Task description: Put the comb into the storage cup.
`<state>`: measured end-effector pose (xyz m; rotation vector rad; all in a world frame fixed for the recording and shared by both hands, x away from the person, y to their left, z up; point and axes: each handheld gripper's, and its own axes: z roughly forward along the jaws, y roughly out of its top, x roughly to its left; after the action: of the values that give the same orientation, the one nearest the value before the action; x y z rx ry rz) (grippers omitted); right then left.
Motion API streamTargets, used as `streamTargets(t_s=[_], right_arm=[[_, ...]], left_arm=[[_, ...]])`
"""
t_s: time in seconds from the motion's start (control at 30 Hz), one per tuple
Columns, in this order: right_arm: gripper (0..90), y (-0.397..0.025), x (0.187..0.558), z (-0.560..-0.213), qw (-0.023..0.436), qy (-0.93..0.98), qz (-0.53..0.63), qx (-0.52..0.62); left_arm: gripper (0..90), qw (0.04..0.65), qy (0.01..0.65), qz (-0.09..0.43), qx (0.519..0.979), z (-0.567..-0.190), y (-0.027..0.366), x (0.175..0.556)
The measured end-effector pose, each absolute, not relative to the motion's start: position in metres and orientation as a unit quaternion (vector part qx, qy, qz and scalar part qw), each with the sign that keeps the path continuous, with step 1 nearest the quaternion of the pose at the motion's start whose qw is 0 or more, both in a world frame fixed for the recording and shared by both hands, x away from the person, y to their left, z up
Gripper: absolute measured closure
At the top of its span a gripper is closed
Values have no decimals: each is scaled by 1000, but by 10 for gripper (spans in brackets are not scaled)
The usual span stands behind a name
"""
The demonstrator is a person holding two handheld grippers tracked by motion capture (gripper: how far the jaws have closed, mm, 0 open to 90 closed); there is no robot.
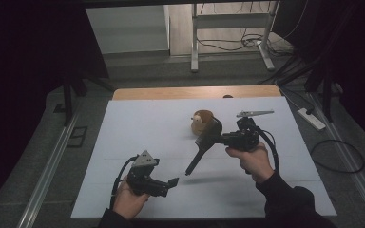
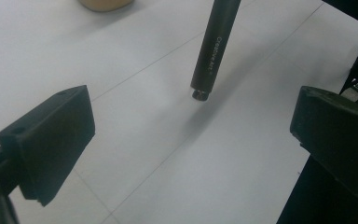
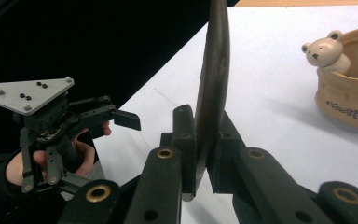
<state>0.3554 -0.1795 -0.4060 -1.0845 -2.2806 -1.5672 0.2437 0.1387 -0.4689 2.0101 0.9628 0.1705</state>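
Left gripper sits near the front edge of the white worktop, left of centre, jaws spread wide with nothing between them. In its own view the open jaws frame the butt of the black hairbrush handle, which hangs just above the sheet, apart from both pads.

Right gripper, right of centre, is clamped on the dark hairbrush head, handle slanting down toward the front-left. Tan bear-faced pot stands just behind, toward the back edge.

My judgement: a handover. I'd slide the left gripper forward, centre the handle between the pads, close firmly, then release the right.
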Motion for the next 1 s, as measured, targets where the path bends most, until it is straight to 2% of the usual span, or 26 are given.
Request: streamTargets(t_s=[1.0], right_arm=[[832, -186, 368, -393, 54, -755, -535, -376]], left_arm=[[5, 428, 418, 87, 797, -471, 181, 220]])
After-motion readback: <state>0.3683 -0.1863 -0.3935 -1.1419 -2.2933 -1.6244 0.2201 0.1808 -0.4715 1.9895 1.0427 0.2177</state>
